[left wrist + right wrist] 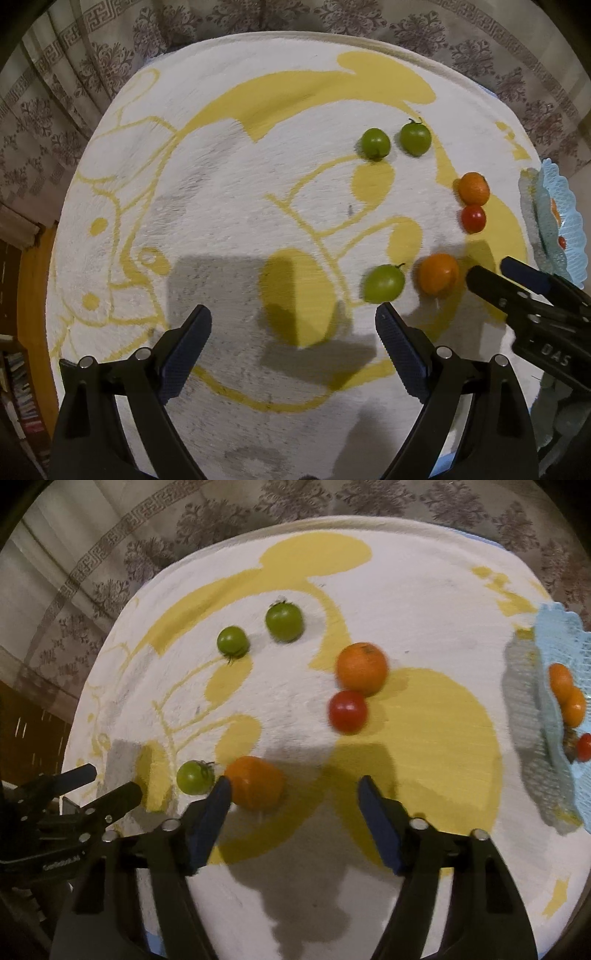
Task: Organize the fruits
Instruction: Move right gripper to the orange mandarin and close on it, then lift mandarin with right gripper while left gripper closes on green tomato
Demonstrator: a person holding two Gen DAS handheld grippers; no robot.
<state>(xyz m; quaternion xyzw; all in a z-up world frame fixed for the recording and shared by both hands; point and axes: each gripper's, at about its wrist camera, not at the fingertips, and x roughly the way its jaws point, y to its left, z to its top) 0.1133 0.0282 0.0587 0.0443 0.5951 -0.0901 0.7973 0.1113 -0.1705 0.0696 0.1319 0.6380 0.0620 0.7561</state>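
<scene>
A: From the left wrist view, how far along is the sorting?

B: Barely begun, I'd judge. Six fruits lie loose on the white-and-yellow cloth (221, 206) covering the desk: two green tomatoes (375, 143) at the far side, an orange (474, 188) touching a red tomato (473, 219), and a near green tomato (383, 283) just beside a near orange (438, 273). The blue basket (567, 221) at the right edge holds a few pieces.

A: And the left gripper (293, 321)?

B: Jaws wide, nothing between them; the near green tomato sits just beyond its right finger.

A: From the right wrist view?

B: The basket (561, 638) shows two oranges and a red tomato inside. The right gripper (293, 786) is roughly half open and empty; the near orange (255, 781) lies at its left fingertip, partly hidden behind it, not between the jaws.
</scene>
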